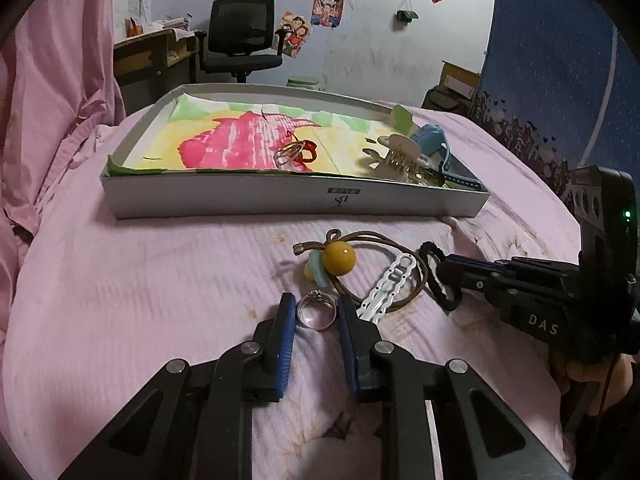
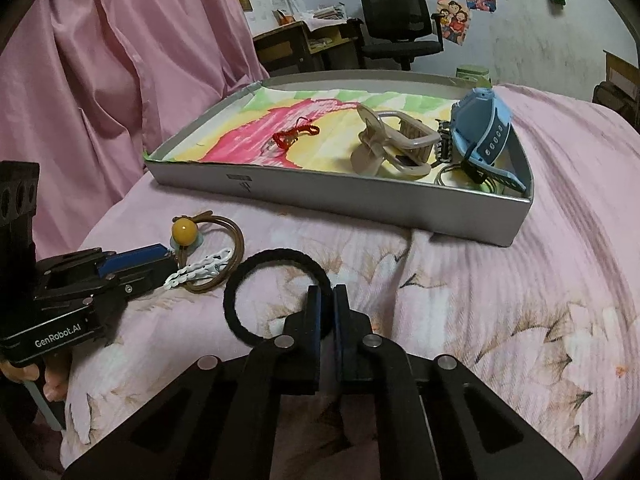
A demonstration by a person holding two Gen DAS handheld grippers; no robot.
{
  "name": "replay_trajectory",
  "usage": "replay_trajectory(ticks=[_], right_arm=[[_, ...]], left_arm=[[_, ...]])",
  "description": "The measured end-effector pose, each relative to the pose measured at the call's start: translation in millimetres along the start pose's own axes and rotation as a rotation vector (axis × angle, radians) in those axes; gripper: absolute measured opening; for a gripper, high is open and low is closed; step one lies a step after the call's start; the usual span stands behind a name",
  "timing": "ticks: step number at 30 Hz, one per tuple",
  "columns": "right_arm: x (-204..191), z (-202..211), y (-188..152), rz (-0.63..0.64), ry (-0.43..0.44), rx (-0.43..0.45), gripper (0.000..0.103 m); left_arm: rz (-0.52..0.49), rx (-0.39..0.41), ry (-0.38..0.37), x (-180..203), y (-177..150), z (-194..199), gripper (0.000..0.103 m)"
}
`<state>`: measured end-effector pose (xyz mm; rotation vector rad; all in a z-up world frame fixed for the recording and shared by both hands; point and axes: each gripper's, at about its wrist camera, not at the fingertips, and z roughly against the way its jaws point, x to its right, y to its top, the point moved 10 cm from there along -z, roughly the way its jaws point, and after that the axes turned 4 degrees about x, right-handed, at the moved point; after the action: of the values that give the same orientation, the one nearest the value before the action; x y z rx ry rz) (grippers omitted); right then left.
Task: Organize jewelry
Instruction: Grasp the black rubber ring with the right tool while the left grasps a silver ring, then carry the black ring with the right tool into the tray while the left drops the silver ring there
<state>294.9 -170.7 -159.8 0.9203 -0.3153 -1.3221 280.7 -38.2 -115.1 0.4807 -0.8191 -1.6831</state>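
A silver ring [image 1: 316, 314] lies on the pink bedsheet between the fingers of my left gripper [image 1: 317, 304], which is open and flanks it closely. Just beyond it lie a brown elastic with a yellow bead [image 1: 339, 258] and a white hair clip [image 1: 390, 284]. My right gripper [image 2: 327, 292] is shut on a black hair tie [image 2: 276, 256], whose loop hangs out to its left above the sheet. The left wrist view shows the right gripper [image 1: 442, 270] at the right, pinching the black hair tie [image 1: 429, 246]. The left gripper [image 2: 168, 260] hides the ring in the right wrist view.
A shallow grey box [image 1: 296, 200] lined with coloured paper sits farther back on the bed. It holds a red cord with metal hoops [image 1: 296, 152], a beige claw clip [image 2: 392, 144] and a blue watch [image 2: 480, 128]. A pink curtain [image 2: 100, 80] hangs at the left.
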Motion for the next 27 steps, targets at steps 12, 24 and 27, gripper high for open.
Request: replay_trajectory(ticks=[12, 24, 27], right_arm=[[1.9, 34.3, 22.9, -0.019, 0.016, 0.173, 0.005], [-13.4, 77.9, 75.8, 0.002, 0.016, 0.429, 0.005], [-19.5, 87.4, 92.0, 0.022, 0.004, 0.493, 0.005]], left_arm=[[-0.03, 0.219, 0.051, 6.6, 15.7, 49.6, 0.02], [-0.019, 0.389, 0.115, 5.2, 60.9, 76.9, 0.02], [0.002, 0.447, 0.143, 2.4, 79.1, 81.2, 0.02]])
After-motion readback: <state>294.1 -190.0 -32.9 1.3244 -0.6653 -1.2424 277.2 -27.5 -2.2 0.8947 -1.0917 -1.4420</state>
